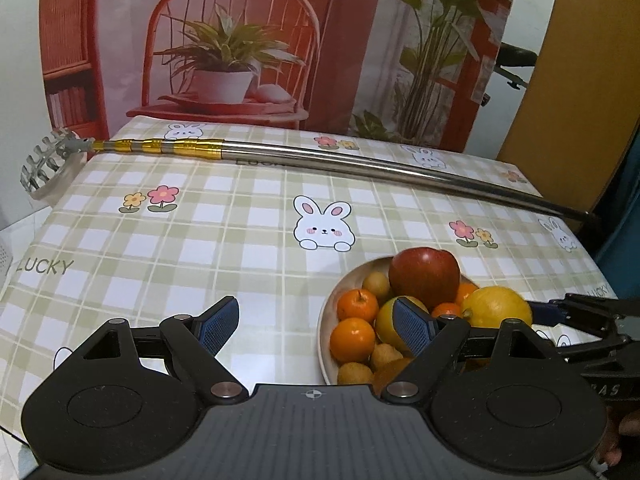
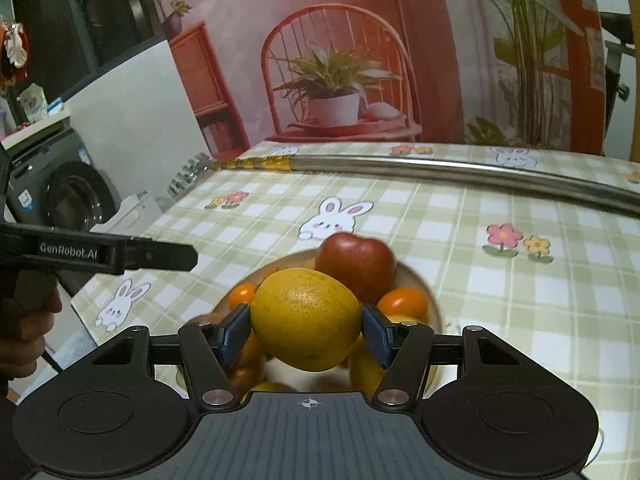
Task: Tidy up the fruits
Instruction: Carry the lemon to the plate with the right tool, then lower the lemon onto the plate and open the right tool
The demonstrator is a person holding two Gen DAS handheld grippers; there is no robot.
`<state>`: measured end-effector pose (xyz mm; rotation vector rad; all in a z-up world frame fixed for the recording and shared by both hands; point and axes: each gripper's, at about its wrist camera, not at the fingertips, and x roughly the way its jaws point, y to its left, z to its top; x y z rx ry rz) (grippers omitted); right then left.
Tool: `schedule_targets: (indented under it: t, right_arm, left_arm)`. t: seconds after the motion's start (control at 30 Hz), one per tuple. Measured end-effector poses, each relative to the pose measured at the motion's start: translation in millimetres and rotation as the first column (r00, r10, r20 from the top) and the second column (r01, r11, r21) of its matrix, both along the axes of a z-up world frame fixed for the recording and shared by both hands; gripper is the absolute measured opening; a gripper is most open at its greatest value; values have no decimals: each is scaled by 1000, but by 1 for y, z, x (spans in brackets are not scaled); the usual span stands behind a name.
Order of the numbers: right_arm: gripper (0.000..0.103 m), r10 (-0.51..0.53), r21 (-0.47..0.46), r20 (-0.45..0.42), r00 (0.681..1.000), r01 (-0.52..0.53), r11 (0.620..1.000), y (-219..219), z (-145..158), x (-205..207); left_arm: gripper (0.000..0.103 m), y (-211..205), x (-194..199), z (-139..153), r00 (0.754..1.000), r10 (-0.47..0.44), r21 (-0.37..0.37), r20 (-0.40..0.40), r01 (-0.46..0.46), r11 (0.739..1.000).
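Checked tablecloth [image 2: 460, 264]; right claw [image 2: 306, 334] grips lemon [image 2: 306, 320]

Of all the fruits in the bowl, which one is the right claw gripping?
The large yellow lemon-like citrus, held between the right claw pads above the wooden bowl. The red apple and small oranges lie untouched behind it.

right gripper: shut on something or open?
Shut on the lemon. The right gripper has both blue pads pressed against its sides above the bowl; whether it is lifted clear is unclear.
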<state>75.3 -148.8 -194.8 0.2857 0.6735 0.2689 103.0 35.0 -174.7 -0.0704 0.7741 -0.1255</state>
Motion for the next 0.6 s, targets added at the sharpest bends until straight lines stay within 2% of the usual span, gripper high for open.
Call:
schedule_targets:
  t: [0.6]
  right_arm:
    - [57, 11, -41, -10, 1000, -11, 999, 18, -7, -3]
  left_arm:
    - [86, 2, -5, -11, 1000, 8, -25, -29, -8, 1000]
